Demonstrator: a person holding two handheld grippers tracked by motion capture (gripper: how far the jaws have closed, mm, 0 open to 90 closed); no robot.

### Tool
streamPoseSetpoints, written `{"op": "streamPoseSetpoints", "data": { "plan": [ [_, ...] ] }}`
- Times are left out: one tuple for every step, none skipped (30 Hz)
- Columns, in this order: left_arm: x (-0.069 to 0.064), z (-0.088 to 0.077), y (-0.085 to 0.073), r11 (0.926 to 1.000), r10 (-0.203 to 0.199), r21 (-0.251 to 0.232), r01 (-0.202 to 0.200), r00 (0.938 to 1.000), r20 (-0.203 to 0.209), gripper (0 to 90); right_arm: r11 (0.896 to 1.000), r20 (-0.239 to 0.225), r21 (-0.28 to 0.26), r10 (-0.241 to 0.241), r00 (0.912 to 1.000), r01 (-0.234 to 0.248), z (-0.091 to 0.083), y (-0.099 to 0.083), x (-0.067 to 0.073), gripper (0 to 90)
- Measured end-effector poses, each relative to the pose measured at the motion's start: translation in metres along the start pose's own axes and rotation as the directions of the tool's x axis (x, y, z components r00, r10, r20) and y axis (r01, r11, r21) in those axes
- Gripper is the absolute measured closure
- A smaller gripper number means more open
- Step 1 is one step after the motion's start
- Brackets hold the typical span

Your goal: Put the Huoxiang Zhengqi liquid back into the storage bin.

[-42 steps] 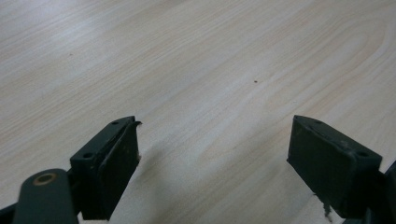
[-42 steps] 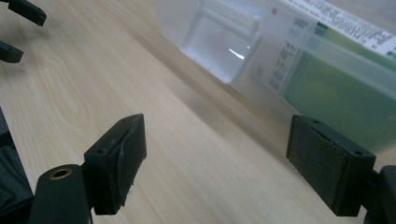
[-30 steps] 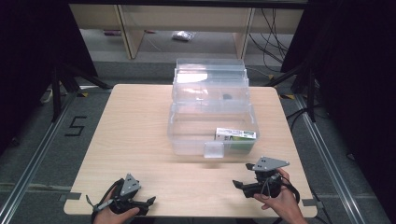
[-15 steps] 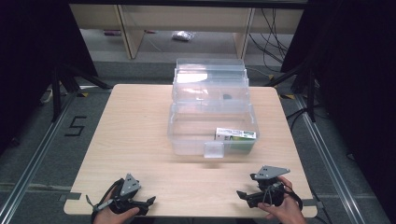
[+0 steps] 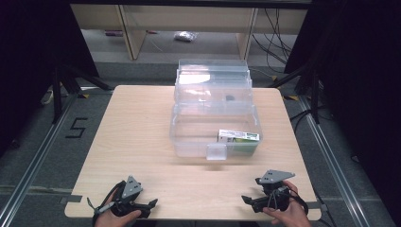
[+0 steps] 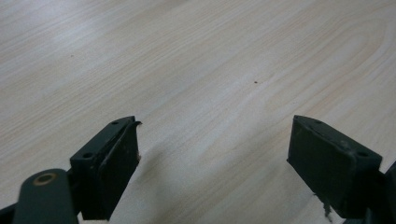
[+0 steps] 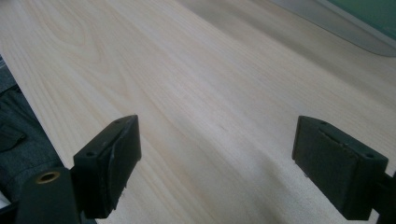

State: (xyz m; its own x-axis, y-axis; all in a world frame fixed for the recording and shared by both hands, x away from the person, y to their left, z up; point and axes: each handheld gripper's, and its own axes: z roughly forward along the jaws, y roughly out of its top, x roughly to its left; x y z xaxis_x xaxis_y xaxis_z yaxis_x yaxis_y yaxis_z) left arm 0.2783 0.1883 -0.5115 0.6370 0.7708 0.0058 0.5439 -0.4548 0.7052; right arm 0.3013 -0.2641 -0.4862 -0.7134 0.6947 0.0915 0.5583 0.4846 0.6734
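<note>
Nearest, at the table's front edge, both hands rest low. The left gripper has its jaws spread wide over bare wood. The right gripper has just been opening its jaws, nothing between them. Farther back stands a clear box, a green-and-white carton lying in its right front corner.

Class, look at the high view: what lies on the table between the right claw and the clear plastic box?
Nothing. In the high view, only bare wooden table lies between the right claw and the clear plastic box, which holds a green-and-white carton.
</note>
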Motion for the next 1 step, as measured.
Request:
{"op": "streamPoseSetpoints", "data": {
  "plan": [
    [0.0002, 0.0000, 0.0000, 1.0000, 0.002, 0.001, -0.002, 1.0000, 0.000, 15.8, 1.000, -0.001, 0.002, -0.004, 1.0000, 0.004, -0.0001, 0.0002, -0.0003, 16.5]
  ]
}}
